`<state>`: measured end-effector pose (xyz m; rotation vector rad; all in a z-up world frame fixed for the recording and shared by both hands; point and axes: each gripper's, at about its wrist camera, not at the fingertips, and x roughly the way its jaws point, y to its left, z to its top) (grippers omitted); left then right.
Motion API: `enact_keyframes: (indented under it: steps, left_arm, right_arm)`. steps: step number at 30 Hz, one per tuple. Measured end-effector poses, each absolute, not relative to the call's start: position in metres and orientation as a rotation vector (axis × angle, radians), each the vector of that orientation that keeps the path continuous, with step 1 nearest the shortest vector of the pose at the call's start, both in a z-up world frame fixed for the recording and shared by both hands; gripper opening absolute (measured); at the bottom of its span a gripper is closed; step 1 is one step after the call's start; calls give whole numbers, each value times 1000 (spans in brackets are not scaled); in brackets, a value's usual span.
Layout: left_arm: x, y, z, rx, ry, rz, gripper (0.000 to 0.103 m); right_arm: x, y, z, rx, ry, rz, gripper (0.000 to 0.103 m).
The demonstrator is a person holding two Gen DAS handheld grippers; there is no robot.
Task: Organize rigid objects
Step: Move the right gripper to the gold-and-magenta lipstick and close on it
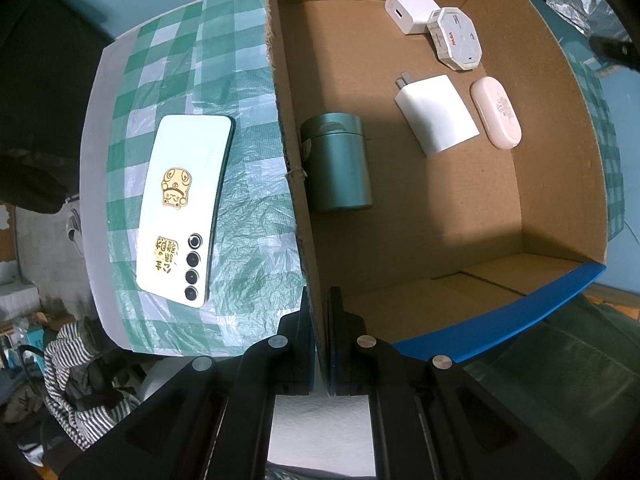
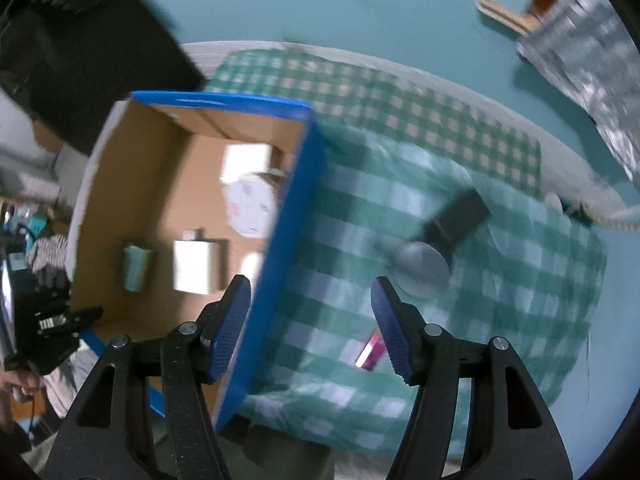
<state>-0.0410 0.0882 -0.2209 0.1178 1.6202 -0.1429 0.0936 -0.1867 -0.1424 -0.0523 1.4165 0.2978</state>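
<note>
The left tongs (image 1: 320, 320) pinch the cardboard box (image 1: 298, 208) wall. Inside lie a green canister (image 1: 338, 162), two white chargers (image 1: 436, 114), an octagonal box (image 1: 456, 38) and a pink case (image 1: 496, 112). A white phone (image 1: 184, 208) rests outside on the checkered cloth (image 1: 256, 216).

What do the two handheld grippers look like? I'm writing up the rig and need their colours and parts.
Both are alike in build. The left gripper has black plastic linkage arms with round silver pivot bolts and dark fingers. The right gripper shares the black arms and silver bolts; its fingers carry blue ribbed pads. No cables or sleeves are visible on either.
</note>
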Motion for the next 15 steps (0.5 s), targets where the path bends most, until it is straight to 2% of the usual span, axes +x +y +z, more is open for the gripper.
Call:
enact_keyframes:
  steps: [15]
  left_arm:
    - [-42, 89, -221, 108, 1621, -137, 5]
  right_arm:
    - [76, -249, -223, 91, 1588, 130, 63]
